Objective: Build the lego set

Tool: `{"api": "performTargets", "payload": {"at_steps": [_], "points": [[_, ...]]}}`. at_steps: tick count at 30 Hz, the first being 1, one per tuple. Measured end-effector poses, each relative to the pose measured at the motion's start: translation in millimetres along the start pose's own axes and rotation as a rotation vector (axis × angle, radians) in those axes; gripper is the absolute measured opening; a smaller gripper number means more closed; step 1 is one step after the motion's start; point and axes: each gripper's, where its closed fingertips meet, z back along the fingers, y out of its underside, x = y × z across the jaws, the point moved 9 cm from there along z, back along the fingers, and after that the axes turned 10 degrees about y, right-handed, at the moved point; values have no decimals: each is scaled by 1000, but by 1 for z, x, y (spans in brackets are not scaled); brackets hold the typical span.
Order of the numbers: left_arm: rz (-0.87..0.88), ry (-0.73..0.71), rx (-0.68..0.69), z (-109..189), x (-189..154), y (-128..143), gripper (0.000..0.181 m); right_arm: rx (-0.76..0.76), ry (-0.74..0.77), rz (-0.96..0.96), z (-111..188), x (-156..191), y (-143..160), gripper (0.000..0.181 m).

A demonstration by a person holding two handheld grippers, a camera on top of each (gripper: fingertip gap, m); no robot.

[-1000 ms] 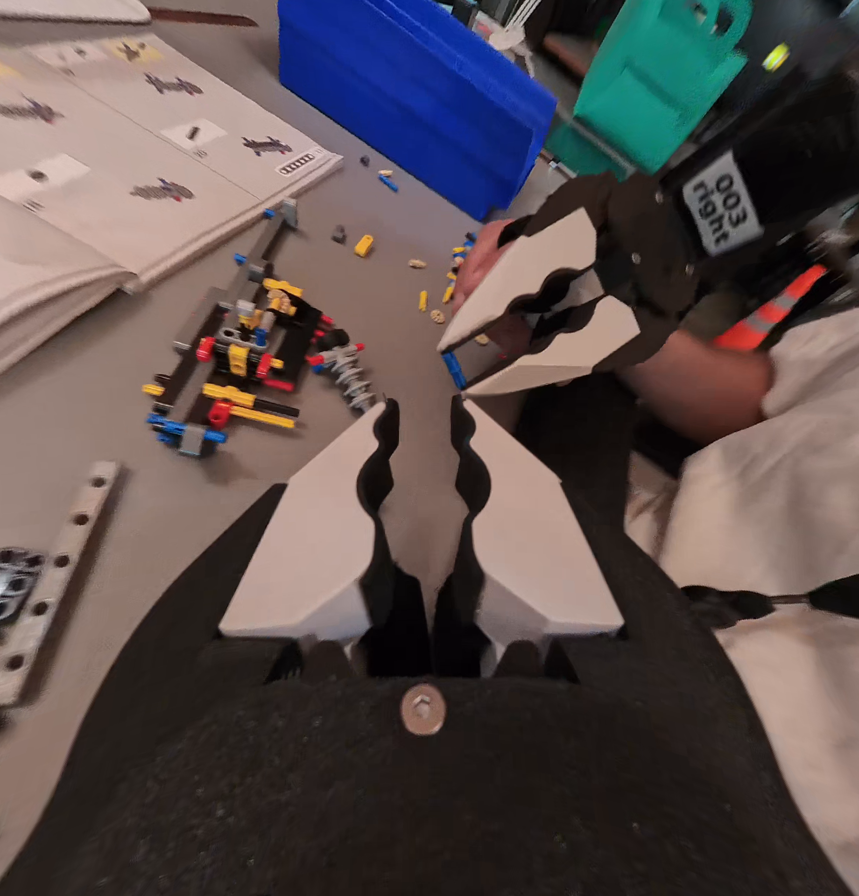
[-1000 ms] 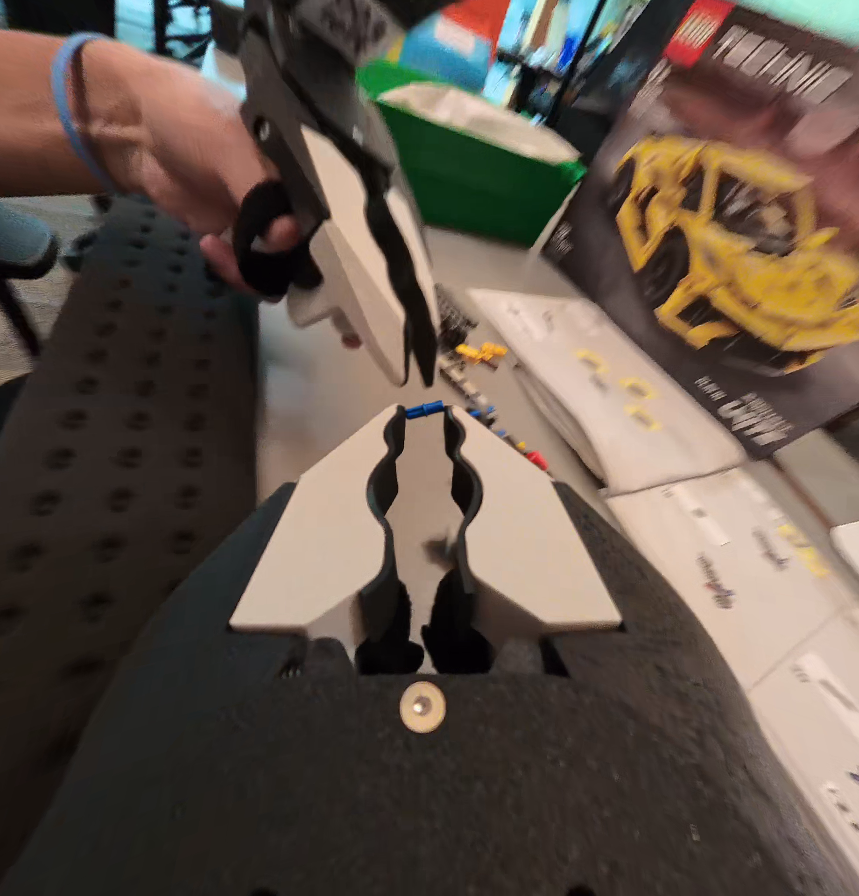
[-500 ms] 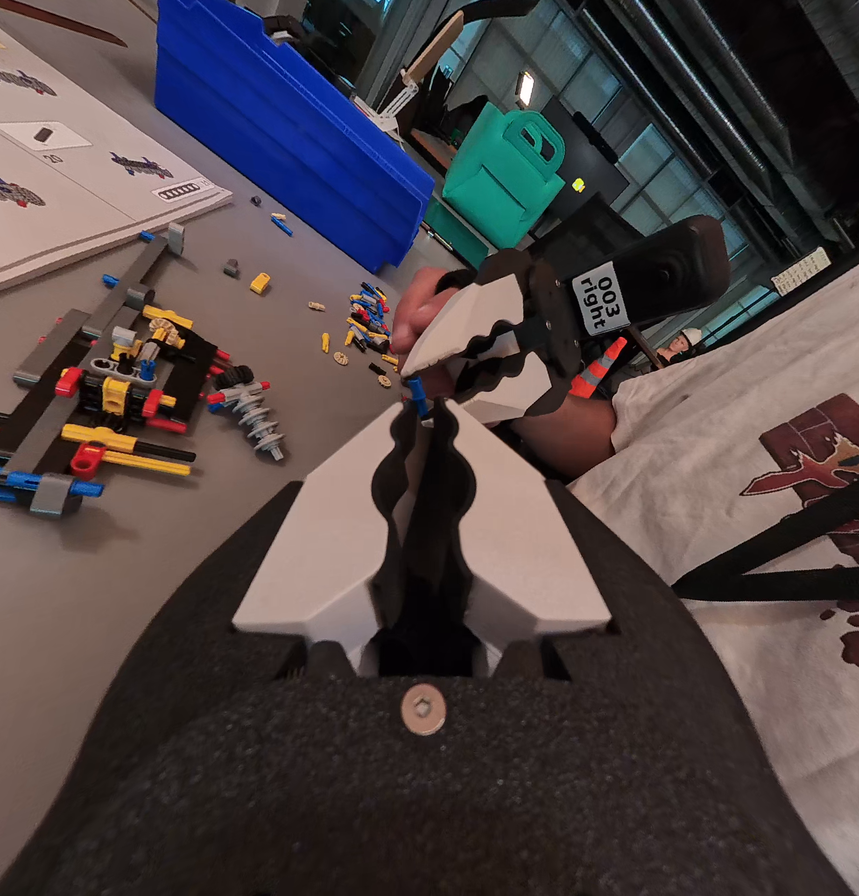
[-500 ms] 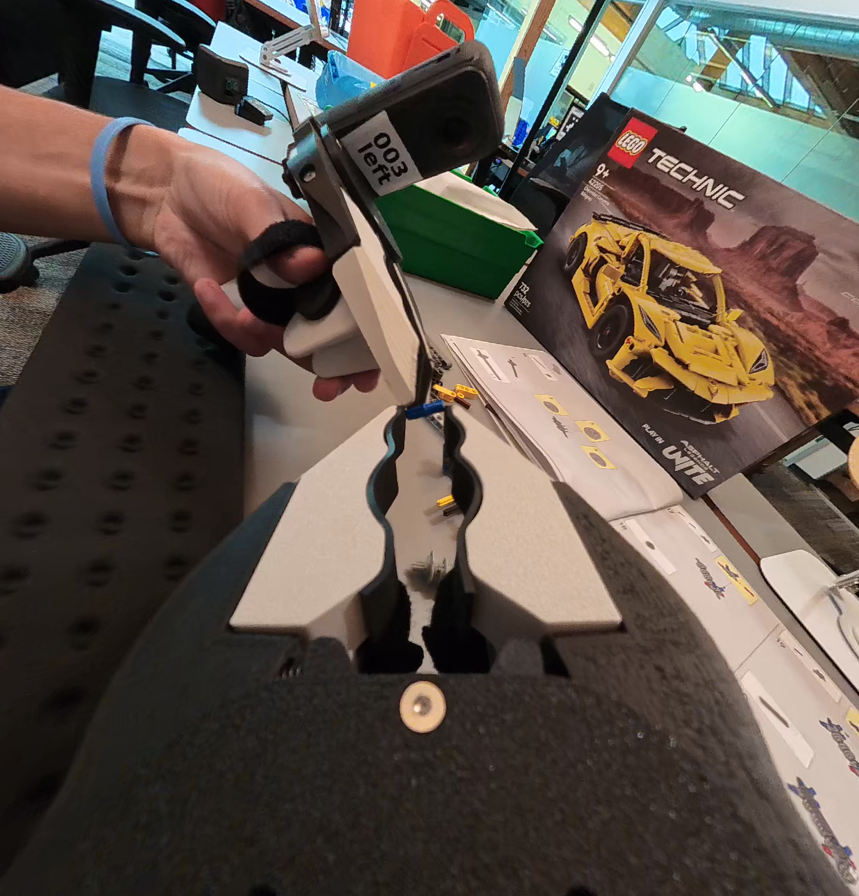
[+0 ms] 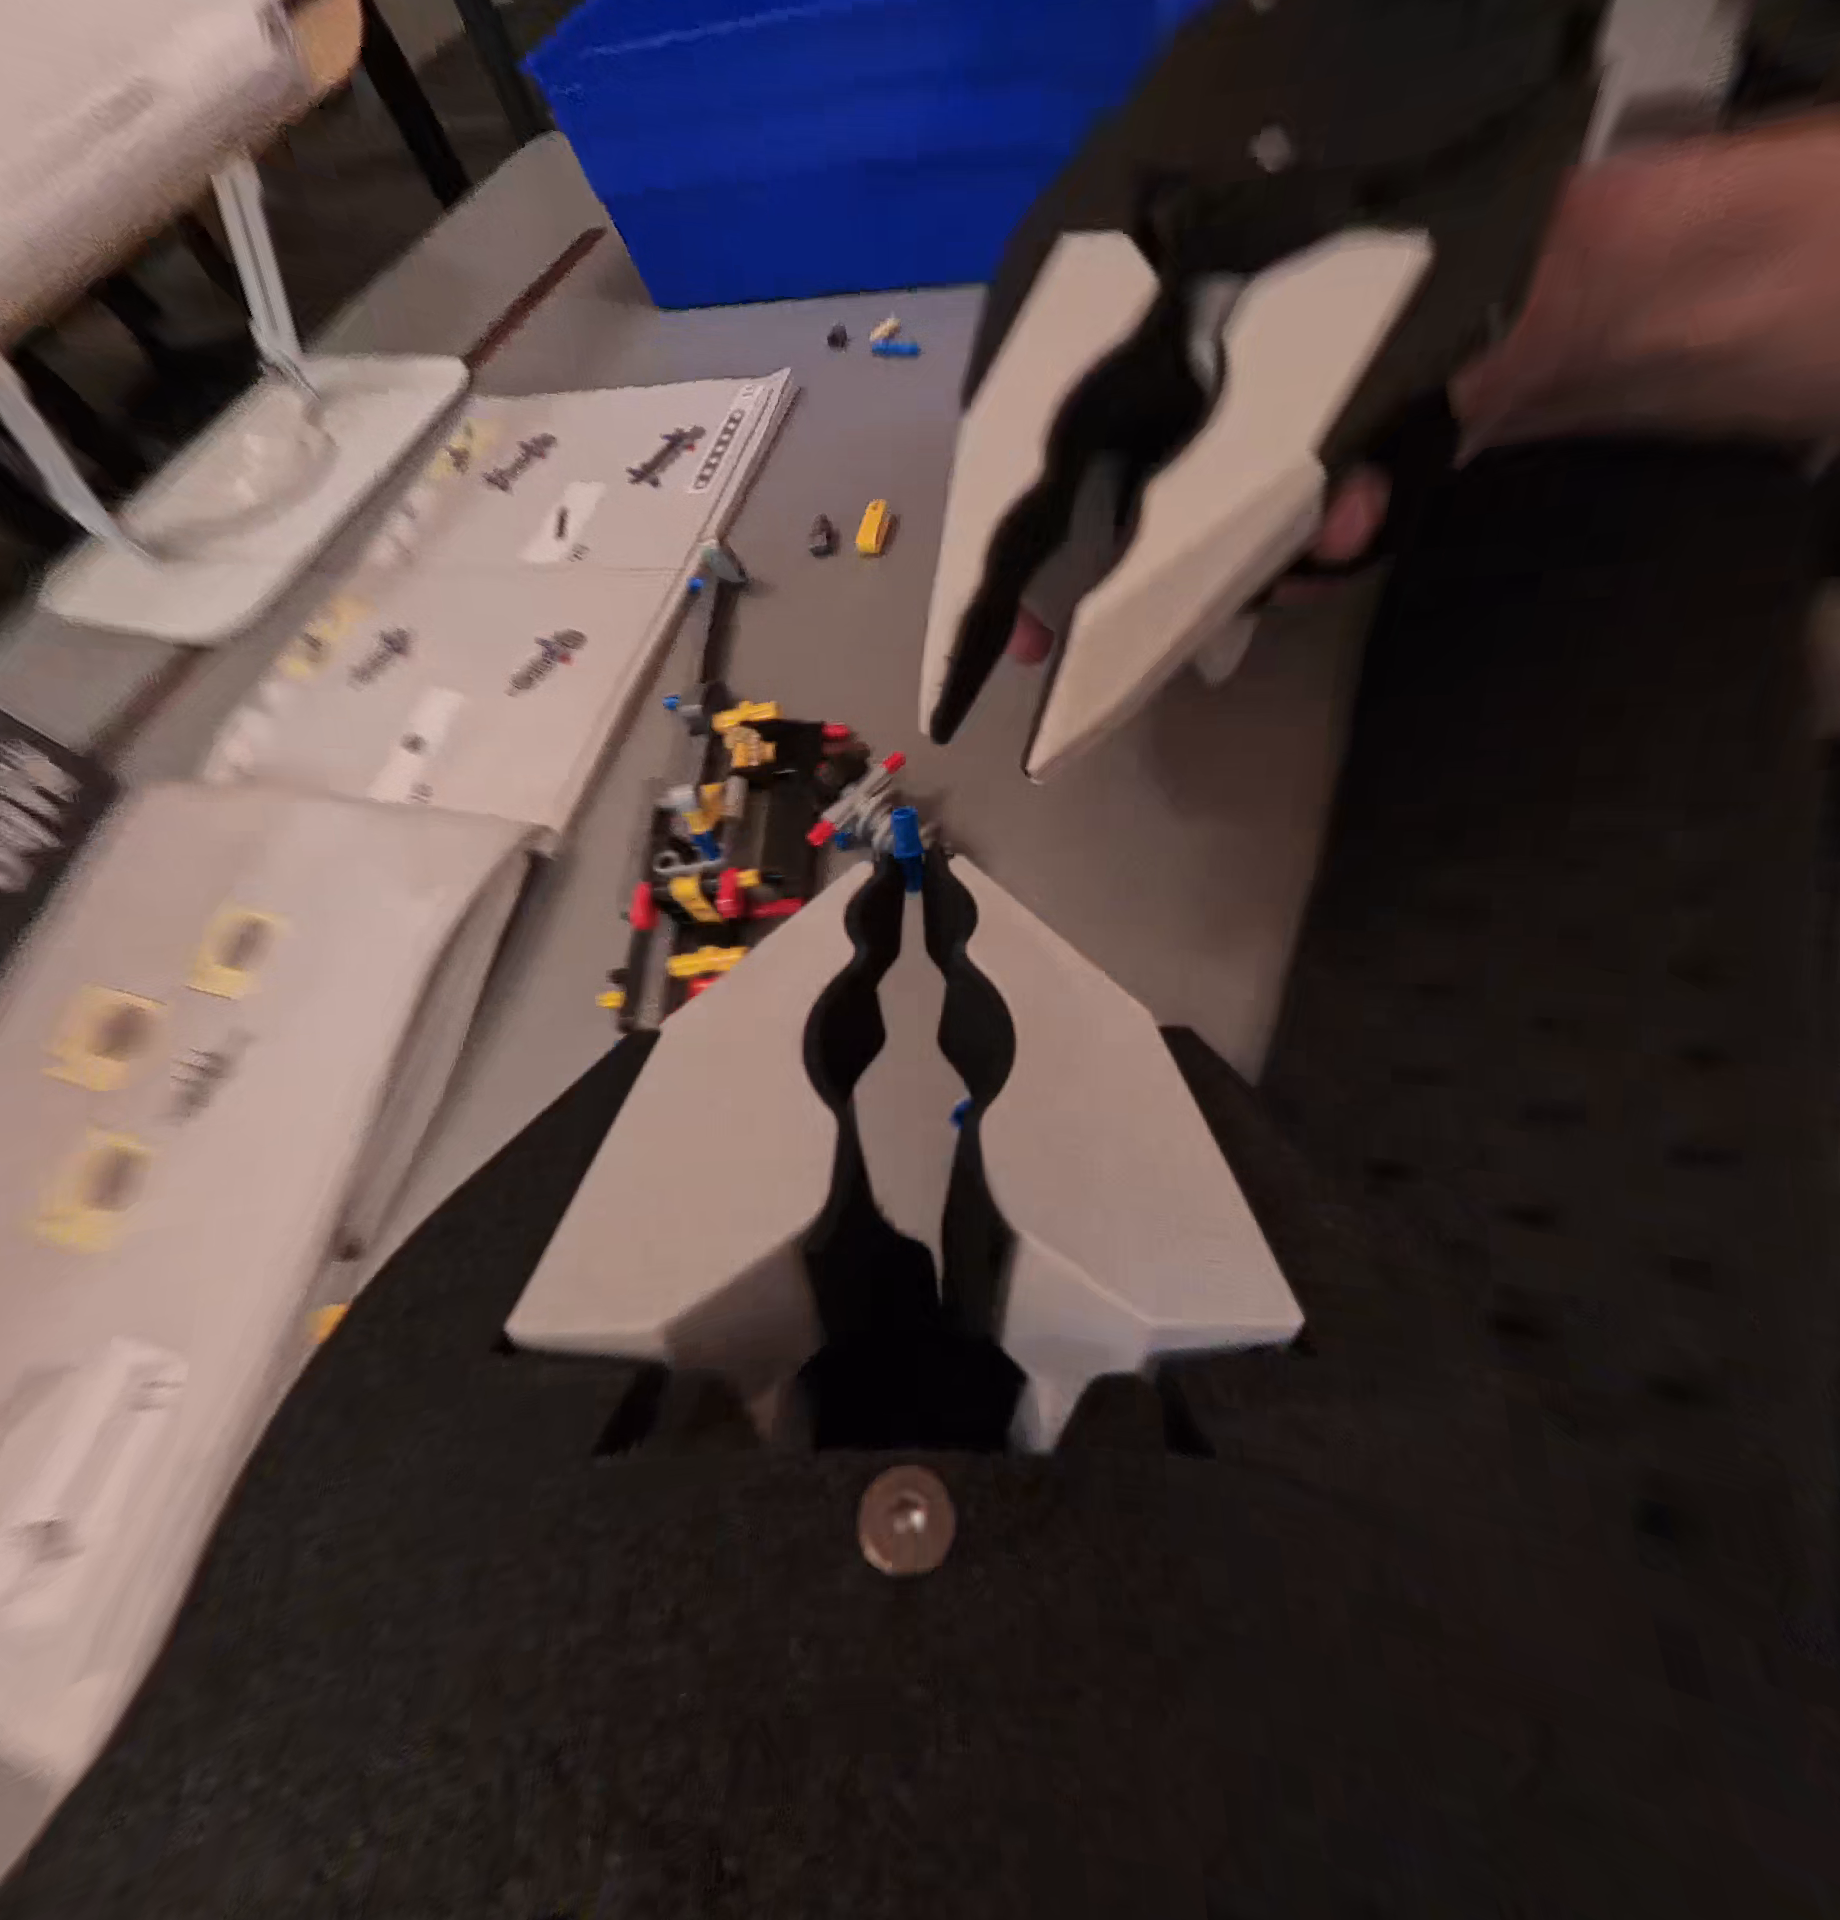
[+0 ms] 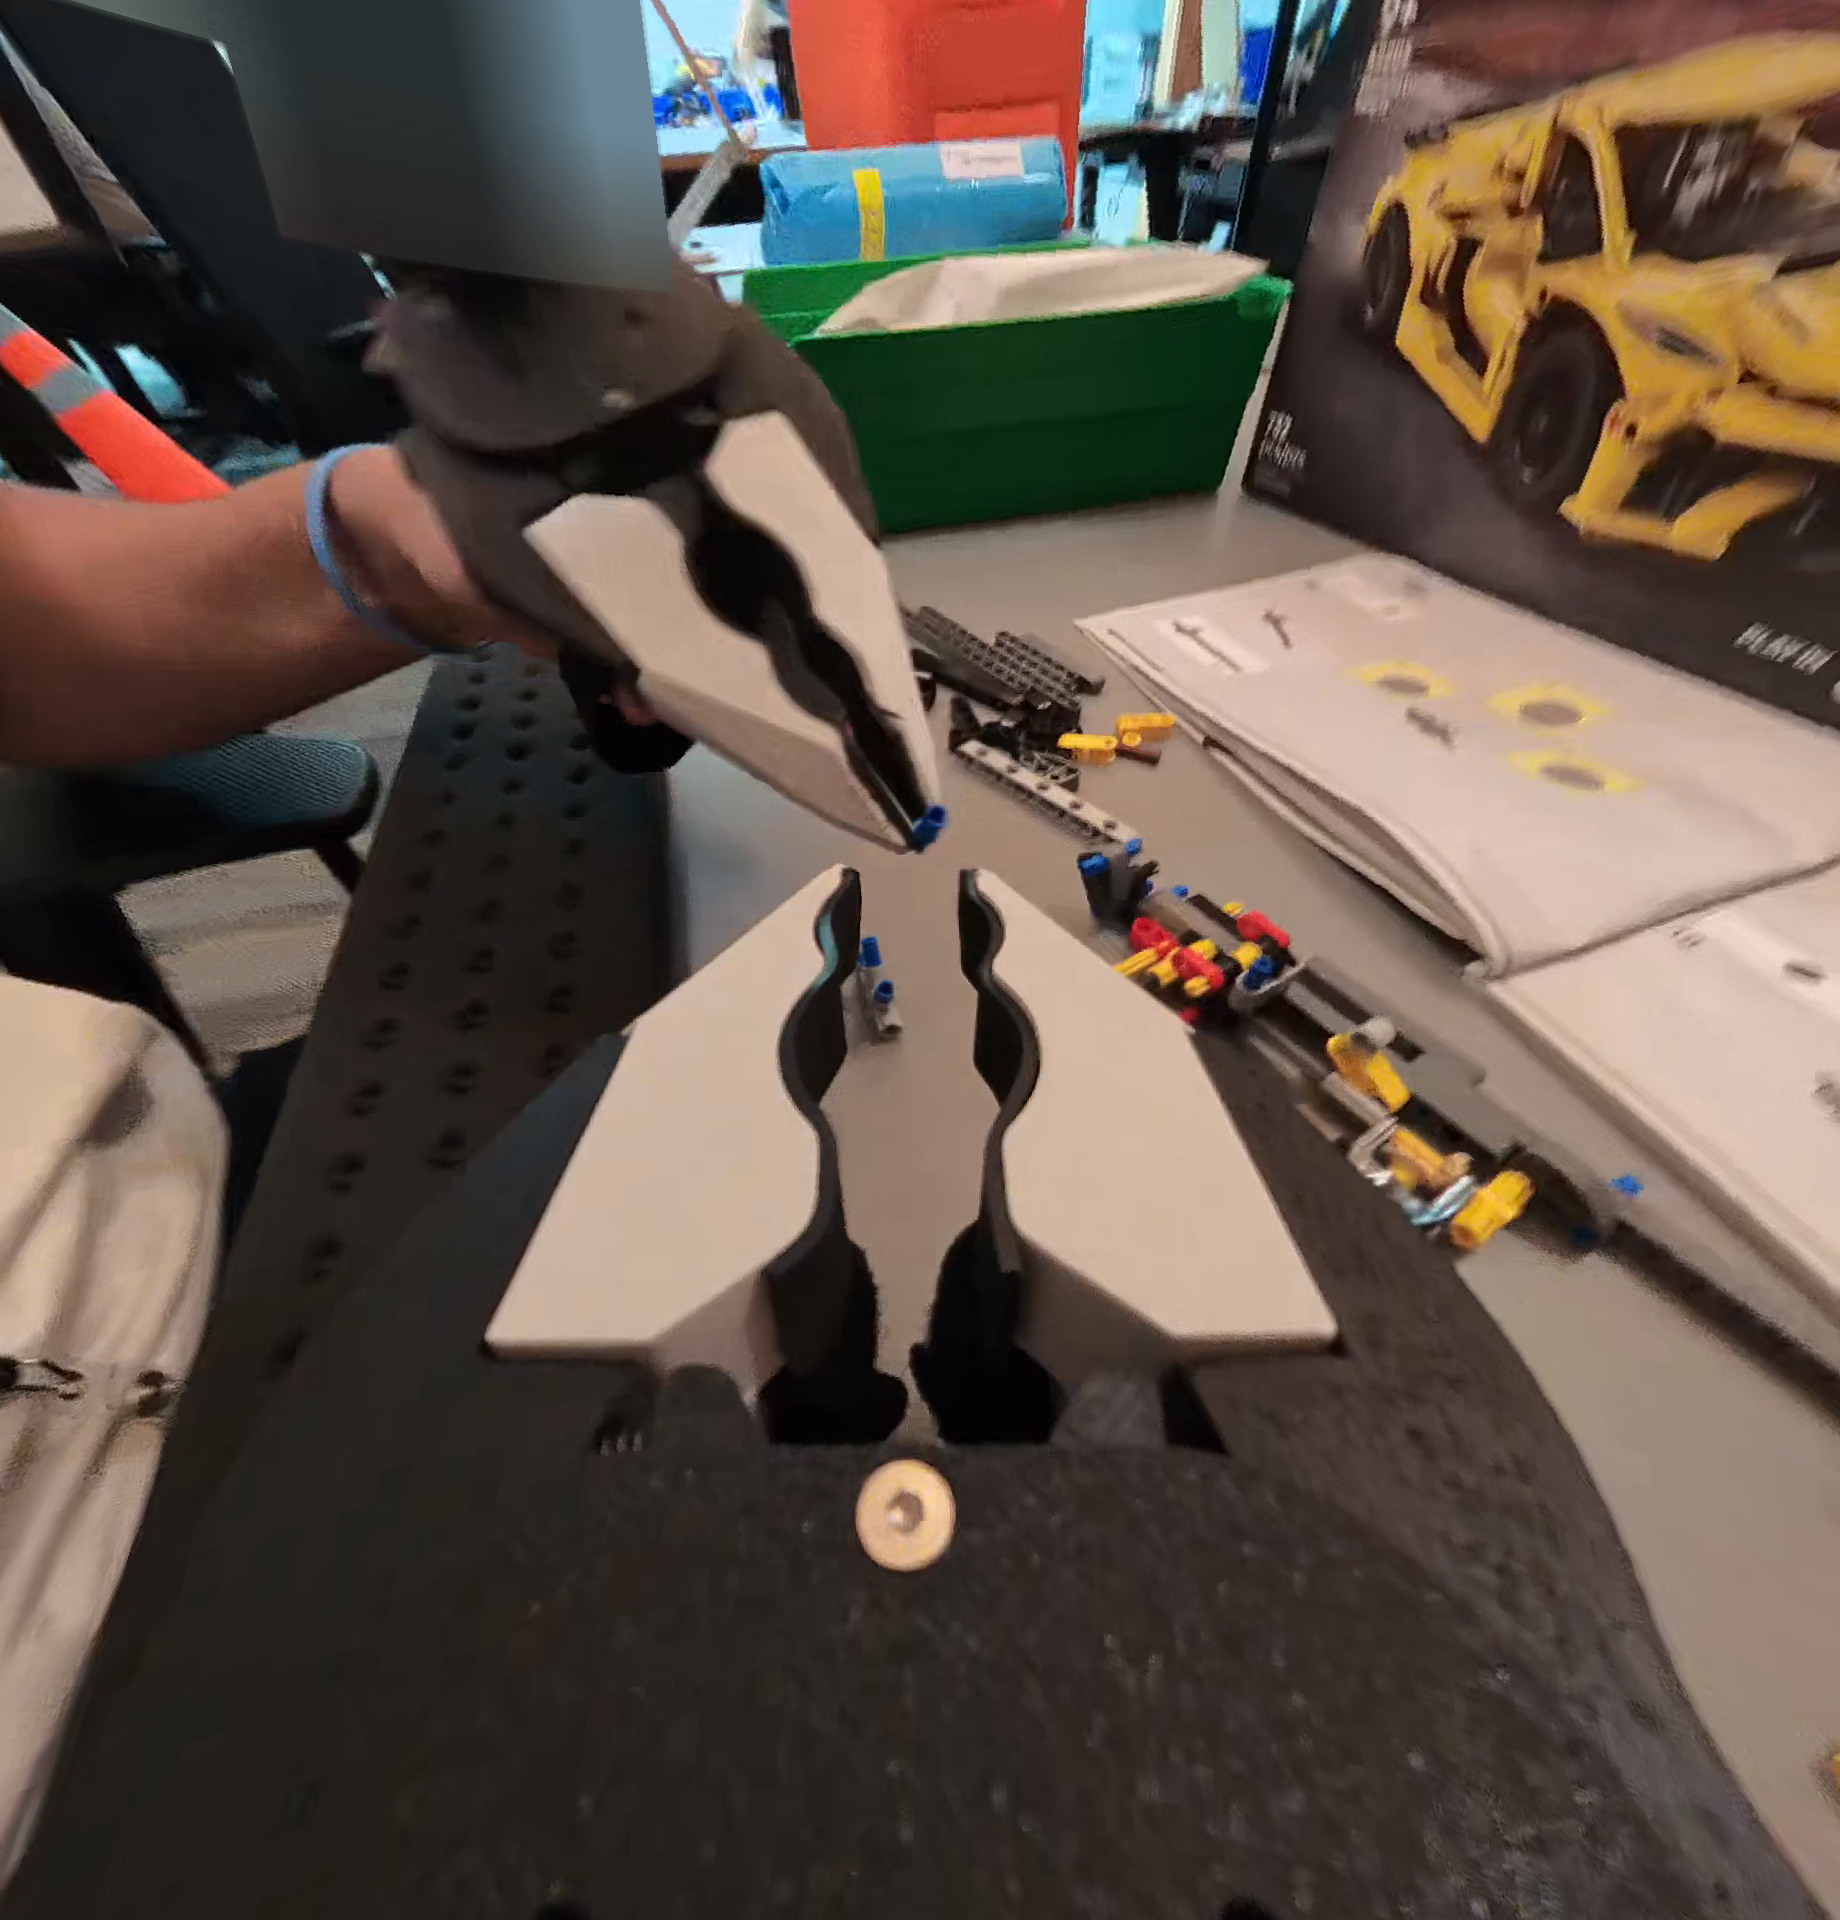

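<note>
My left gripper (image 5: 903,868) is shut on a small blue pin (image 5: 903,831), held at its fingertips above the table. It also shows in the right wrist view (image 6: 911,821), with the blue pin (image 6: 928,826) sticking out of its tip. My right gripper (image 6: 908,878) is open and empty, just below the left tip; it shows from the left wrist view (image 5: 987,750) too. The part-built lego assembly (image 5: 729,862), black with yellow, red and blue pieces, lies on the grey table (image 6: 1311,1039). A small grey piece with blue pins (image 6: 874,987) lies between my right fingers.
Open instruction booklets (image 5: 480,623) (image 6: 1467,727) lie beside the assembly. The set's box with a yellow car (image 6: 1622,312) stands behind. A blue bin (image 5: 843,135), a green bin (image 6: 1030,395), loose black beams (image 6: 999,665), small loose pieces (image 5: 872,527) and a black perforated mat (image 6: 459,935) surround the area. Both grippers' tips are close together, under 4 cm apart.
The blue pin has passed from my right gripper to my left. The left has shut on it, the right has opened, and both have swung over toward the assembly.
</note>
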Motion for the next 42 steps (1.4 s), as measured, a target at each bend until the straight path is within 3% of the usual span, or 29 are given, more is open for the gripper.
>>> {"api": "performTargets", "payload": {"at_steps": [3,6,14,23,30,35,42], "points": [[-301,-147,155,-4,-11,-1,2,54,-64,-110,-7,-2,3,15],[-476,-236,255,-9,-18,-1,2,50,-86,-148,-10,-1,2,15],[-686,-362,339,-17,-30,-5,2,93,-60,-165,-15,-4,6,11],[-734,-376,342,-18,-34,-6,2,54,-76,-206,-11,-7,4,8],[-762,-386,239,-10,-43,-17,2,-18,-173,-276,-3,-7,-3,3],[-661,-333,129,0,-44,-24,2,-69,-266,-358,4,-9,-5,3],[-710,-347,159,-1,-45,-22,5,-76,-312,-384,5,-7,-6,3]]}}
